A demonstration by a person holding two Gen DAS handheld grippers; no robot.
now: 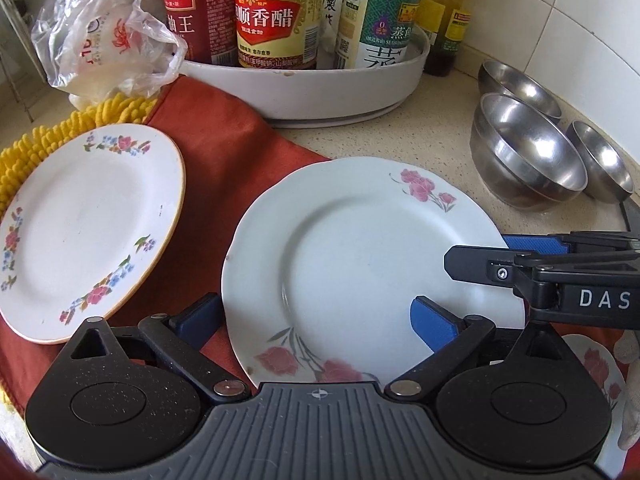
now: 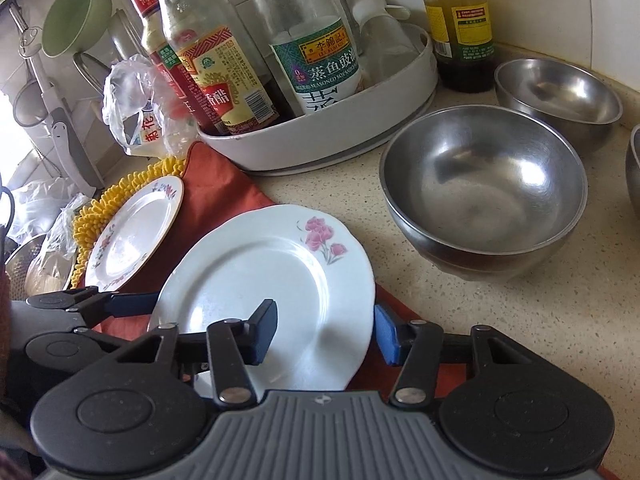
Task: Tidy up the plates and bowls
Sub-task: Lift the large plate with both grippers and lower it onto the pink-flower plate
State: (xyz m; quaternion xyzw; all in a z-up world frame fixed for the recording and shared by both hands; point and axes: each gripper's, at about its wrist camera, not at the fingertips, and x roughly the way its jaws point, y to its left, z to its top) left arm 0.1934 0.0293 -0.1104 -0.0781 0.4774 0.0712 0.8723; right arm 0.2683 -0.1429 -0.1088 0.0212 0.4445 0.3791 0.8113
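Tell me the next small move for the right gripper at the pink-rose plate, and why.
Probably close the right gripper fully on the pink-rose plate. One finger sits over the plate's face, the other beyond its right rim, so the edge lies between them, but a gap still shows at the pads. The left gripper stands open around the near rim.

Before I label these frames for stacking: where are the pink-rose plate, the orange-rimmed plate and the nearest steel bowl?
pink-rose plate (image 2: 248, 276): right wrist view, bare centre of its well.
orange-rimmed plate (image 1: 92, 216): left wrist view, bare centre.
nearest steel bowl (image 2: 492, 196): right wrist view, inner bottom.
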